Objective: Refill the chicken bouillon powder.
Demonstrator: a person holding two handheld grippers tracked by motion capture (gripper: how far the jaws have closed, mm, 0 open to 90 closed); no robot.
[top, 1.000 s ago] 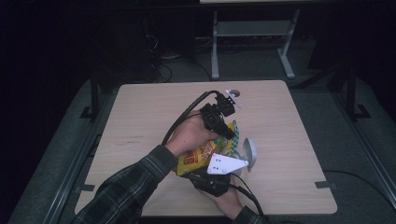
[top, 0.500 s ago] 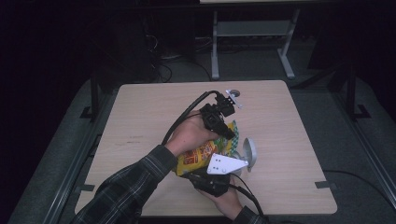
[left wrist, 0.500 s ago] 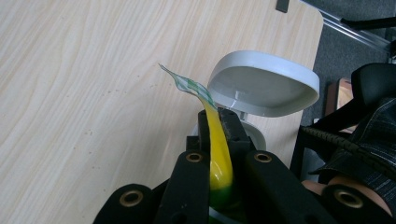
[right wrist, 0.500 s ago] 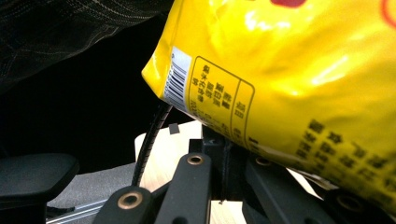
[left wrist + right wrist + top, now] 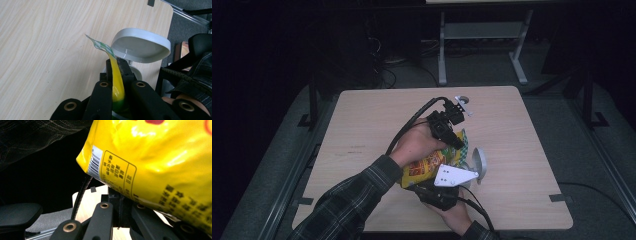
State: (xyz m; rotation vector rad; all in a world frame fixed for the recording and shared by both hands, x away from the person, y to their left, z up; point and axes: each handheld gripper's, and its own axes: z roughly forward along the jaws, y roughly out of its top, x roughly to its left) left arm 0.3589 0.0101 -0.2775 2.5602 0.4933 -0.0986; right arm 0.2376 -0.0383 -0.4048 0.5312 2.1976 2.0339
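Overhead, yellow snack bag point(image 5: 427, 167) held above table point(image 5: 362, 125) between left gripper point(image 5: 455, 142) and right gripper point(image 5: 447, 192), best lowered gently toward open grey bin point(image 5: 478, 164); left gripper view: clamped on bag's top edge; right gripper view: clenched on bag's bottom edge, pads hidden behind bag.

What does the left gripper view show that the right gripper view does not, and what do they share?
Left gripper view alone: the grey container with its round hinged lid raised, beside the snack bag's green-checked sealed edge, over the light wooden table. Right gripper view alone: the white barcode label and black printed text on the bag's back. Shared: the yellow plastic snack bag, pinched in each view between that gripper's own black jaws, and a plaid sleeve.
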